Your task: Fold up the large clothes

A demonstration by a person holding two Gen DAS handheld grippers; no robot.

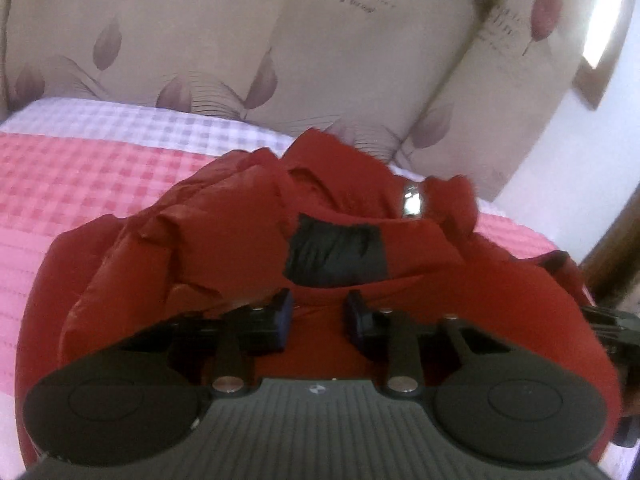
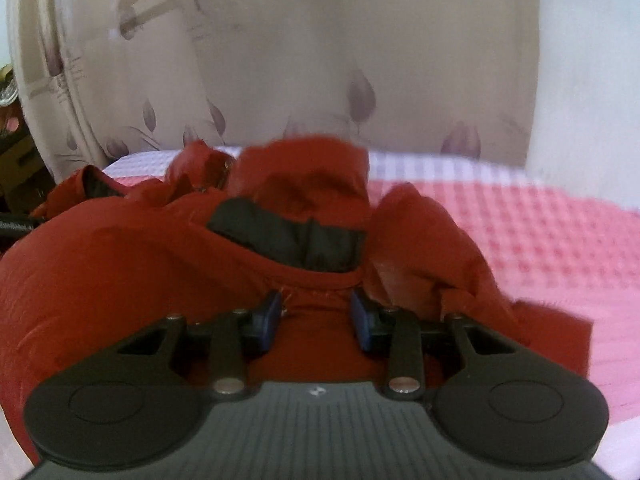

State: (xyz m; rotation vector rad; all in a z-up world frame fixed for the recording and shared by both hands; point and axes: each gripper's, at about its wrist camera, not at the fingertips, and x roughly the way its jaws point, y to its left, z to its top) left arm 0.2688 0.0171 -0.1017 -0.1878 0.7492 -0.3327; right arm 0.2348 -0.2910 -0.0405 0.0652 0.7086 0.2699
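- Red padded jacket lies bunched in a heap on the bed, covering the near part of it in both views.
- Bedspread under it is pink check, with a paler lilac-and-white band along the far edge by the wall.
- Left tool sits low over the jacket, its two blue-padded fingers a modest gap apart; red fabric fills the space between them, but I cannot tell whether the pads actually press on it.
- Right tool is in much the same pose on its side of the jacket, fingers partly apart with a bulge of red cloth between them; whether it is pinched is not clear either.
- Black lining patch shows just beyond the left tool's tips, and again just past the right tool's tips in the right wrist view.
- Right tool's dark body pokes in at the right edge of the left wrist view, close beside the jacket.
- Wallpaper with mauve leaf prints and some lettering stands behind the bed.
- Right wrist view is blurred.
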